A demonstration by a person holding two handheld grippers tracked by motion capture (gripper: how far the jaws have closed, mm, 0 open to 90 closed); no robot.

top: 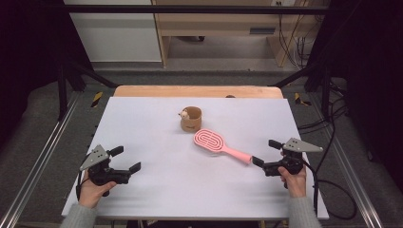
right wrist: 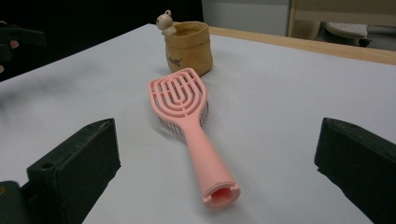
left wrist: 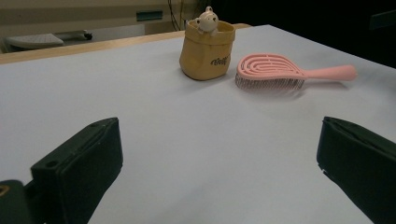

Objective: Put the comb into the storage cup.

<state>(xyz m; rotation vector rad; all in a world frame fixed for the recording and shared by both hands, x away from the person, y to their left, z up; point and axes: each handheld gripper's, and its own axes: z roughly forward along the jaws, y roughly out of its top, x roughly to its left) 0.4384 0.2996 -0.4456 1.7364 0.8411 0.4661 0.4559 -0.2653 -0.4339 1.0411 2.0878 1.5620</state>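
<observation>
step: right gripper (top: 266,154) lining up on pink hairbrush (right wrist: 187,116) handle, jaws wide, empty
left gripper (top: 126,159): open too (idle)
next: probably close on handle

My high cam sits above the near side of the white table (top: 190,190), looking fwd and down; whole tabletop in frame, plus floor and shelving beyond. Left gripper cam rides low, just over the surface, facing across toward the far right corner, its own jaws at the bottom edges. Right gripper cam is equally low, facing the far left, and sits closer in. All three views share the table's middle: pink brush (top: 216,144) (left wrist: 275,72) (right wrist: 187,116) and tan pouch (top: 191,119) (left wrist: 208,51) (right wrist: 189,46).
</observation>
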